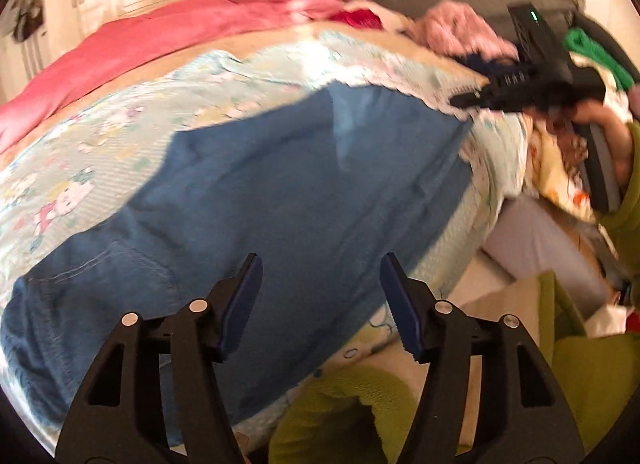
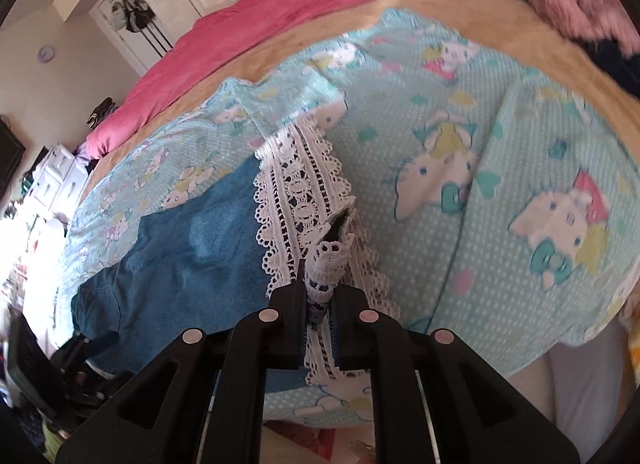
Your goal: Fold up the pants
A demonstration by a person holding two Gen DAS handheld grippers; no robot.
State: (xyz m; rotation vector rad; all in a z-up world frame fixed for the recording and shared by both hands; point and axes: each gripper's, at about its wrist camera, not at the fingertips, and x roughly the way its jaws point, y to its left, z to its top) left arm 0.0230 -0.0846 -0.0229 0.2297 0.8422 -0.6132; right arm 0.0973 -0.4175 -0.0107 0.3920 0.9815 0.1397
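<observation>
The blue pants (image 1: 304,168) lie flat on the cartoon-print sheet (image 1: 76,152) on the bed, their long axis running from the waist end at near left to the leg end at far right. The left gripper (image 1: 320,304) hovers just above the near edge of the pants with jaws spread wide and empty, so it looks the nearer tool for the waist. At far right, the right gripper (image 2: 320,296) is clamped narrow on the white lace trim (image 2: 304,192) of the sheet lying over the pants' far end, which probably must come clear before folding.
</observation>
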